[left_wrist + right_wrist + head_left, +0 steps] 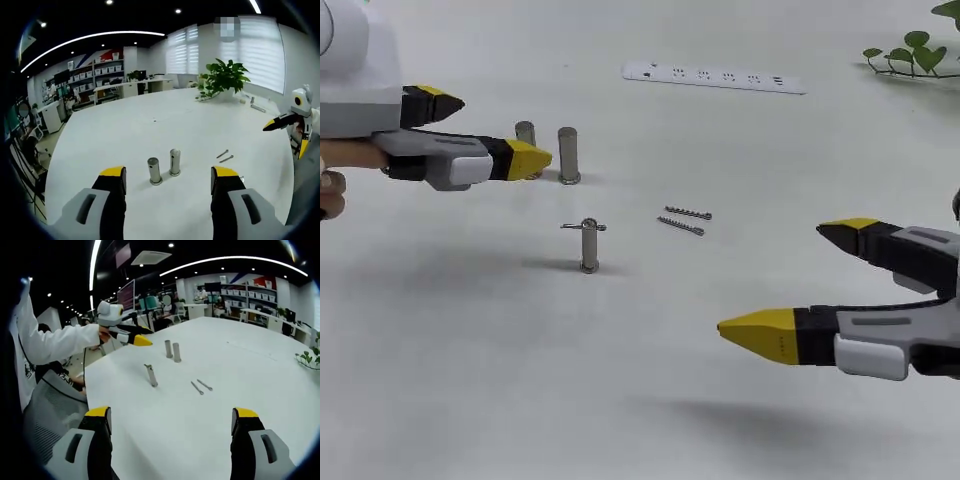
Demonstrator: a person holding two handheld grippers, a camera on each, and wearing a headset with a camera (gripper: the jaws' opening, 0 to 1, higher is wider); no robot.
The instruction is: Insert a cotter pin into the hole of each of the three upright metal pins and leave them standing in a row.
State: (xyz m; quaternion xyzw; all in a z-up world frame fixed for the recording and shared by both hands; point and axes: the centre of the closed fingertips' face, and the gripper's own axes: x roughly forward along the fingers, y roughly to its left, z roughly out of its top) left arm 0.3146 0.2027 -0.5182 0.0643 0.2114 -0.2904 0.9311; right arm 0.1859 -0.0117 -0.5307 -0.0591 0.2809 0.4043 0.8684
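Two loose cotter pins (pixel 685 220) lie flat, side by side, long axes roughly left-right, ahead and left of the right hand-held gripper (pixel 770 278), which is nearer; its jaws are spread, empty. The left hand-held gripper (pixel 504 130), also released, sits just beside two bare upright pins (pixel 568 155). A third pin (pixel 588 245) stands already cottered. White surface (pixel 470 400), open office.

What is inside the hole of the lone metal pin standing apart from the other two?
A cotter pin crosses the metal pin near its top, sticking out both sides; the hole itself is hidden.
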